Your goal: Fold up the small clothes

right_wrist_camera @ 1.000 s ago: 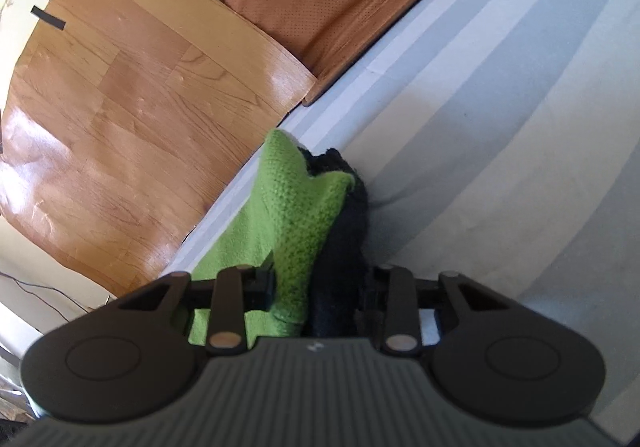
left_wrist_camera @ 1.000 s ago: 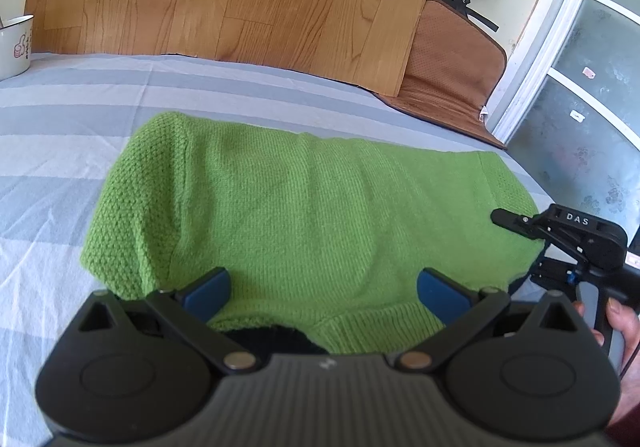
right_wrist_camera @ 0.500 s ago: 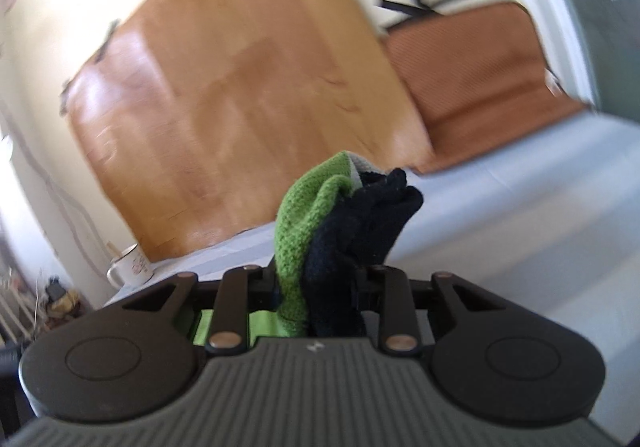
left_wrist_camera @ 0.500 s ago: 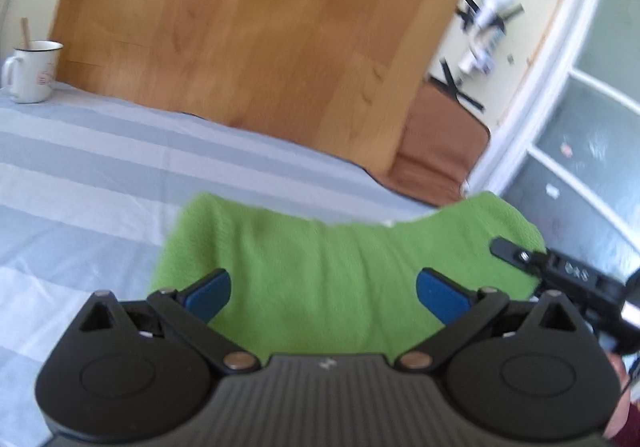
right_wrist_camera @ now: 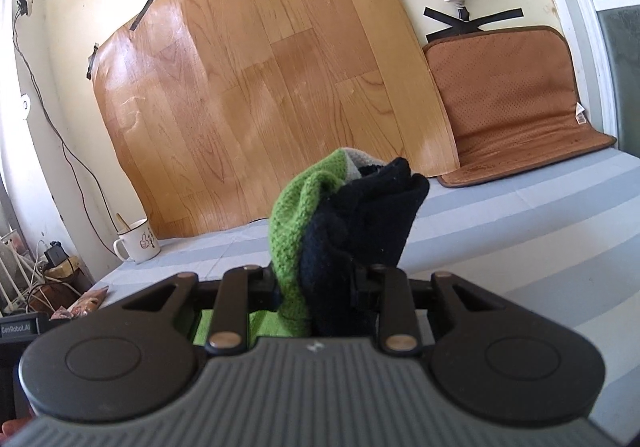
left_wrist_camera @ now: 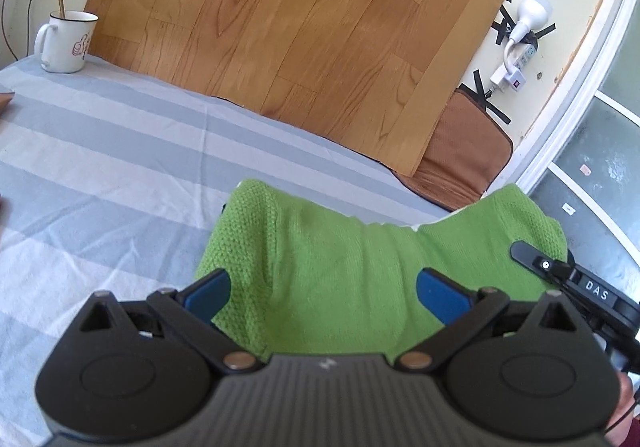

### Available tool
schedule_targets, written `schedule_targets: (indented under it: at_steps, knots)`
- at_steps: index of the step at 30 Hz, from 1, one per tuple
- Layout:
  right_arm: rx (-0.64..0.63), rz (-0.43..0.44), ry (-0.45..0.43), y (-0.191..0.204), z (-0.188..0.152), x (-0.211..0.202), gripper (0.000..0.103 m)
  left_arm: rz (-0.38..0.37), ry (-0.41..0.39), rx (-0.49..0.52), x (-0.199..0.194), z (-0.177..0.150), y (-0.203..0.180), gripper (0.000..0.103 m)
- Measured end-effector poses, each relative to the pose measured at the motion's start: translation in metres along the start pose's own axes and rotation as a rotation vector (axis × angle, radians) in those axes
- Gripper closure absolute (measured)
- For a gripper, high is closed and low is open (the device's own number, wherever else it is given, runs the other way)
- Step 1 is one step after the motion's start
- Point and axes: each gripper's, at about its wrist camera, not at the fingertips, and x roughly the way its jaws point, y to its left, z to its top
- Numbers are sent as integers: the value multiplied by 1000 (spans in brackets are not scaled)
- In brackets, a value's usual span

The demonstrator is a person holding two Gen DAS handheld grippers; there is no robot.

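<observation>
- The right gripper (right_wrist_camera: 316,287) was clamped on a bunched sweater (right_wrist_camera: 304,231) corner.
- The left gripper (left_wrist_camera: 324,291) was held wide open over the sweater, nothing gripped.

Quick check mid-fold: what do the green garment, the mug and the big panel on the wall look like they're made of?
Green garment: knitted yarn, matte; visible stitch loops, probably wool or acrylic.
Mug: likely enamelled metal, glossy white with a thin dark rim.
Panel: probably thin wood-look vinyl sheet; printed plank grain, sheen, a wavy edge, taped up.
</observation>
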Motion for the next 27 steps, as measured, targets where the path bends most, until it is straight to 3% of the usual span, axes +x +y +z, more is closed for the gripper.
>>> schedule_targets:
  at_steps: [27]
  knots:
    - [-20, 4, 0, 5, -2, -2, 72, 9, 31, -43, 3, -1, 8, 0]
